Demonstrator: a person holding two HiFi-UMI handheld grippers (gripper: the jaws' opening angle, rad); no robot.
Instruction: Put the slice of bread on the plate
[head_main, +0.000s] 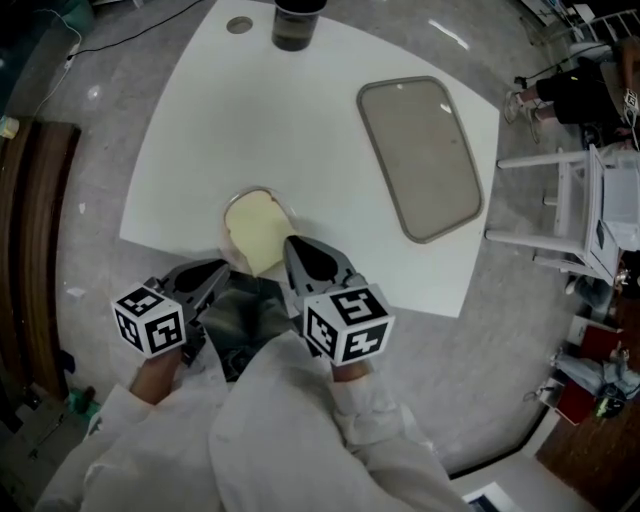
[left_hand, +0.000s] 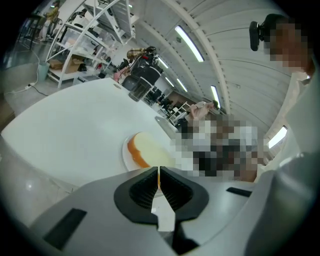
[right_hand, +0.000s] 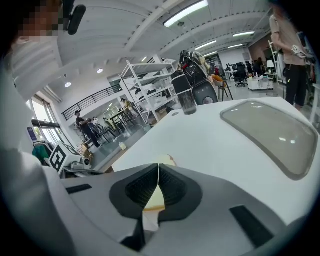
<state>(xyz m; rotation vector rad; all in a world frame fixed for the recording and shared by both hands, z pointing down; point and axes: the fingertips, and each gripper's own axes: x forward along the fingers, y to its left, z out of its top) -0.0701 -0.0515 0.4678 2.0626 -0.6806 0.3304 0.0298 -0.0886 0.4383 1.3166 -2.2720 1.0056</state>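
Observation:
A pale slice of bread (head_main: 258, 232) with an orange crust lies on a small clear plate (head_main: 240, 196) near the front edge of the white table. The left gripper view shows the bread (left_hand: 145, 149) on its plate (left_hand: 125, 151) just beyond the jaws. In the right gripper view only a bit of bread (right_hand: 166, 160) shows past the jaws. My left gripper (head_main: 222, 270) is shut and empty, held off the table's front edge, left of the plate. My right gripper (head_main: 291, 246) is shut too, its tip over the plate's near right side.
A grey oblong tray (head_main: 420, 155) lies on the table's right half. A dark cup (head_main: 297, 22) stands at the far edge beside a round cable hole (head_main: 239, 25). A white frame (head_main: 570, 215) stands on the floor to the right.

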